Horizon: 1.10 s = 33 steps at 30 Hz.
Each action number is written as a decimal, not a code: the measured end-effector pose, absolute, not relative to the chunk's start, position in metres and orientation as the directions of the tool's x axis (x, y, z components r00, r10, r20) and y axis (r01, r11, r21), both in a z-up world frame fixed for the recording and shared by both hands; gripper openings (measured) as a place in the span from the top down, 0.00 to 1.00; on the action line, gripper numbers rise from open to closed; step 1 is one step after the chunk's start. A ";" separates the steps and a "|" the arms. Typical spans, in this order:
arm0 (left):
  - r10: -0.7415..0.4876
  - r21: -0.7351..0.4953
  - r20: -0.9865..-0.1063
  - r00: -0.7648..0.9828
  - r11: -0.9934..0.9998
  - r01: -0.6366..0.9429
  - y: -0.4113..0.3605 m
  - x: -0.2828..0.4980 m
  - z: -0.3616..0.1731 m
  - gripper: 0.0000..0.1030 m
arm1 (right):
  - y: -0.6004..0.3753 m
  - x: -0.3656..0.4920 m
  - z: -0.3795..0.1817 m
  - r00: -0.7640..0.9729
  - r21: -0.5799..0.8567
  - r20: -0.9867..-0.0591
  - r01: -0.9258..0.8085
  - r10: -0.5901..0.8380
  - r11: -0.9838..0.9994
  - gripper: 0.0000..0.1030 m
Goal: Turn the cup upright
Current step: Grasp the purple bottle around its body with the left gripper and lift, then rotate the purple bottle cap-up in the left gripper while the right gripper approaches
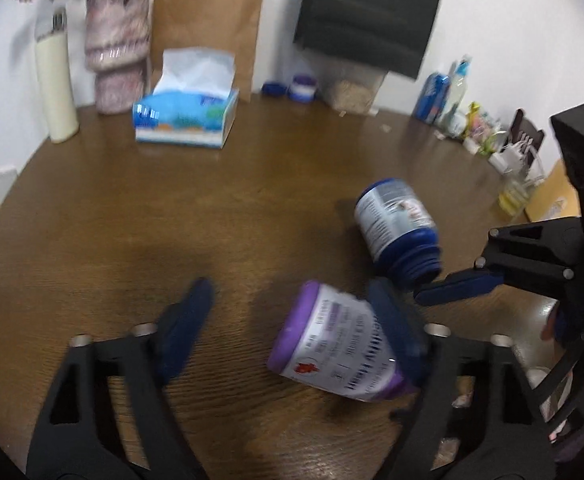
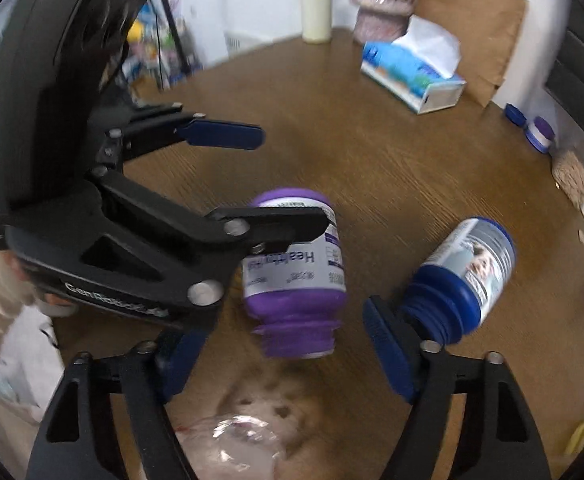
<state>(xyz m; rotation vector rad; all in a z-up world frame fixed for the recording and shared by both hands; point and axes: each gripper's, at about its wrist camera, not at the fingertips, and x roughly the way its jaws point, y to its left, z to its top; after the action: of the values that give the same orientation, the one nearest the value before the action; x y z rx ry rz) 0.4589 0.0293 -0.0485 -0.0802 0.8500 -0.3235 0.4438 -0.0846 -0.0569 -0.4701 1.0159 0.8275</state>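
Observation:
Two uncapped bottles lie tipped over on the brown table (image 1: 252,184). The purple bottle (image 1: 332,340) rests between the fingers of my left gripper (image 1: 292,320), which is open; its neck end is against the right finger, and the left finger stands well clear. From the right wrist, the purple bottle (image 2: 292,272) points its mouth toward the camera, with the left gripper (image 2: 292,178) straddling it. The blue bottle (image 1: 396,224) (image 2: 468,272) leans with its neck at the right finger of my right gripper (image 2: 284,356). This gripper is open and holds nothing.
At the back stand a tissue box (image 1: 188,120), a paper bag (image 1: 208,28), a pink vase (image 1: 116,52) and a cream bottle (image 1: 56,84). Two loose caps (image 1: 292,88) lie by the wall. Small clutter (image 1: 472,120) lines the right edge. A plastic bag (image 2: 244,440) sits below the table's near edge.

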 end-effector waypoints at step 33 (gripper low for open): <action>-0.243 -0.272 -0.786 0.568 0.962 0.035 0.131 0.436 -0.040 0.11 | -0.005 0.467 -0.031 0.421 -0.183 -0.857 -0.788 0.296 0.588 0.39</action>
<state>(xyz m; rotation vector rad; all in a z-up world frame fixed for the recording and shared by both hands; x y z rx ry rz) 0.4365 0.1315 -0.0396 -0.2368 0.9547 -0.1648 0.4670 -0.0055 -0.0314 -0.6387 0.8920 0.7399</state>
